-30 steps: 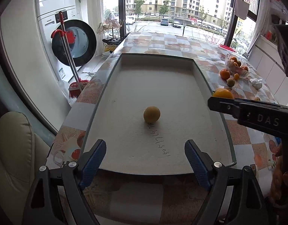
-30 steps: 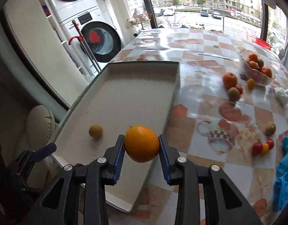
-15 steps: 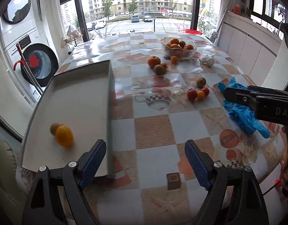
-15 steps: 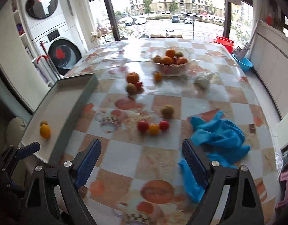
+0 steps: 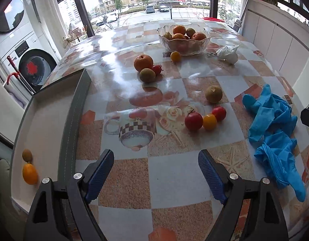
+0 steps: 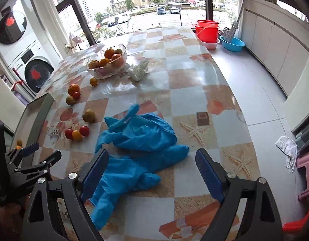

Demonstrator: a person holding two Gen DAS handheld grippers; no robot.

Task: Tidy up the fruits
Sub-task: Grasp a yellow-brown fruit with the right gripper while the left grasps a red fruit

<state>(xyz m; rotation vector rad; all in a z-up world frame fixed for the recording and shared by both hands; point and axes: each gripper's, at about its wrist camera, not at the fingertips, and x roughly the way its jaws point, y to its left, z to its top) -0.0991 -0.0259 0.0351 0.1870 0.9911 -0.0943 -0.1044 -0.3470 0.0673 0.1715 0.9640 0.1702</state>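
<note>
Left gripper (image 5: 156, 177): jaws spread wide with nothing between them, hanging over bare checkered table (image 5: 174, 172) near its front edge.
Right gripper (image 6: 152, 175): jaws have just been opening and now stand wide, nothing gripped; the crumpled blue gloves (image 6: 140, 140) lie on the table under them.
Tray (image 5: 72, 116): grey, at the table's left edge; an orange (image 5: 30, 174) and a small brownish fruit (image 5: 27, 154) lie in its near left corner, just about touching.
Loose fruit, middle: two red tomatoes (image 5: 193, 121) with a small yellow one between, a greenish-brown fruit (image 5: 213, 94) just beyond.
Loose fruit, farther: a big orange fruit (image 5: 143, 62), a brownish one and a small red one together.
Glass bowl (image 5: 183, 46): far side, heaped with oranges; a white bag (image 5: 227, 53) to its right.
</note>
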